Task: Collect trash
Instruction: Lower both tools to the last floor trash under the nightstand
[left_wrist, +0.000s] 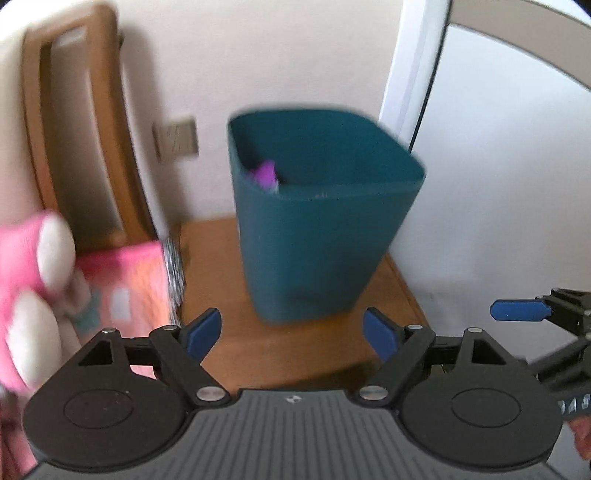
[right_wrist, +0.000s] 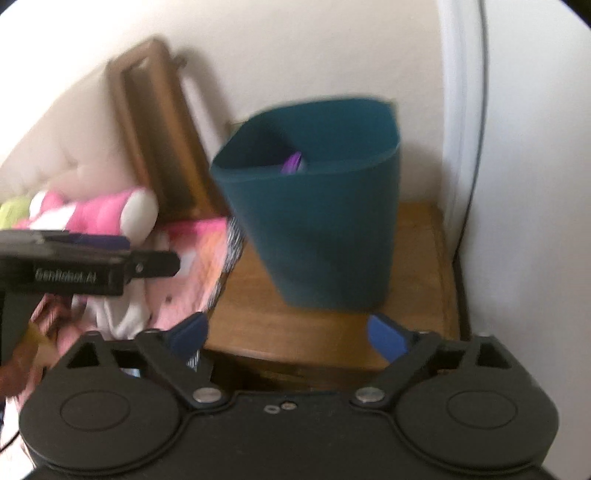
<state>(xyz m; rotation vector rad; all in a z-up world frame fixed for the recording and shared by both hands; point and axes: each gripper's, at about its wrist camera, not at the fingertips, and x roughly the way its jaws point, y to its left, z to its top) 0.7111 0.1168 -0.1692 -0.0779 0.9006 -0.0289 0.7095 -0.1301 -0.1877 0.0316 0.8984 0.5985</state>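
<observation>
Our left gripper (left_wrist: 291, 334) stands released, blue pads (left_wrist: 201, 334) spread with nothing between them; our right gripper (right_wrist: 286, 336) is likewise wide apart and empty. At the left edge of the right wrist view, the left gripper's body reads "GenRobot.AI". Beyond both, centre frame, a teal bin (left_wrist: 321, 229) stands upright on the wooden counter (left_wrist: 295, 343), a purple scrap (left_wrist: 265, 175) inside near its rim. Pink bedding (right_wrist: 192, 258) lies left.
</observation>
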